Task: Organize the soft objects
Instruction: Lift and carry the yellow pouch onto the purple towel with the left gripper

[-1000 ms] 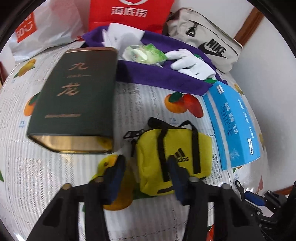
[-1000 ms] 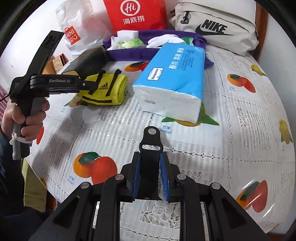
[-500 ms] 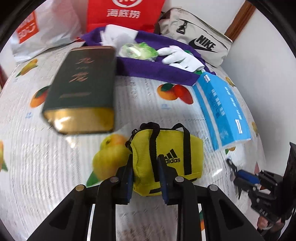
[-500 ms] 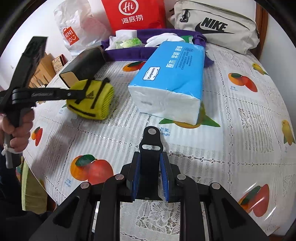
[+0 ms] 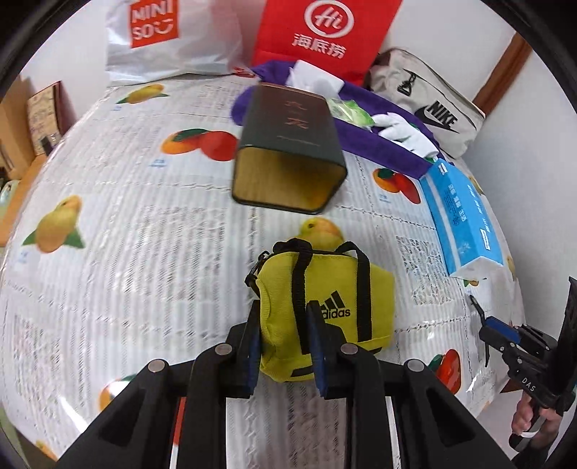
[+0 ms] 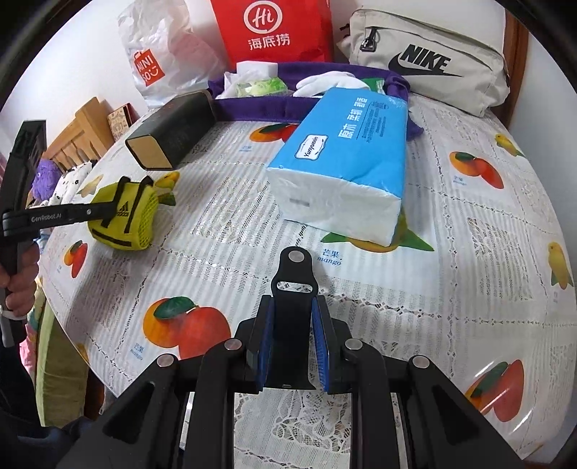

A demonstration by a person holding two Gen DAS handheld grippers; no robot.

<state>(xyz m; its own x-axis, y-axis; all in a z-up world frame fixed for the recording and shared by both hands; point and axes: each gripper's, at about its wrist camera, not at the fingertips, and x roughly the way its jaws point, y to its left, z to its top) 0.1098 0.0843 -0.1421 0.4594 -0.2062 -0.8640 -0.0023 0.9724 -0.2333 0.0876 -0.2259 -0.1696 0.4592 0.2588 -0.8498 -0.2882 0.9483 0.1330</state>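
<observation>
Left claw: blue-padded black fingers closing on the near end of the yellow bag, pads pressed into the fabric. The bag is a small soft duffel of yellow mesh cloth with black webbing straps and an Adidas mark; the right wrist view shows it carried clear above the left side of the table.

Right claw: narrowly parted, clamped on a flat black plastic bracket with a slot and a rivet at its rounded tip.

Table: round, under a glossy clear film over white lace cloth printed with mangoes and oranges.

Tissue pack: oblong, soft, blue and white plastic wrap, lying on the table centre.

Tin: dark green, rectangular, gold end, lying on its side beyond the bag.

Purple fabric tray: at the far edge, holding a white glove and a green packet.

Behind it: beige Nike pouch, red paper bag, white Miniso plastic bag.
</observation>
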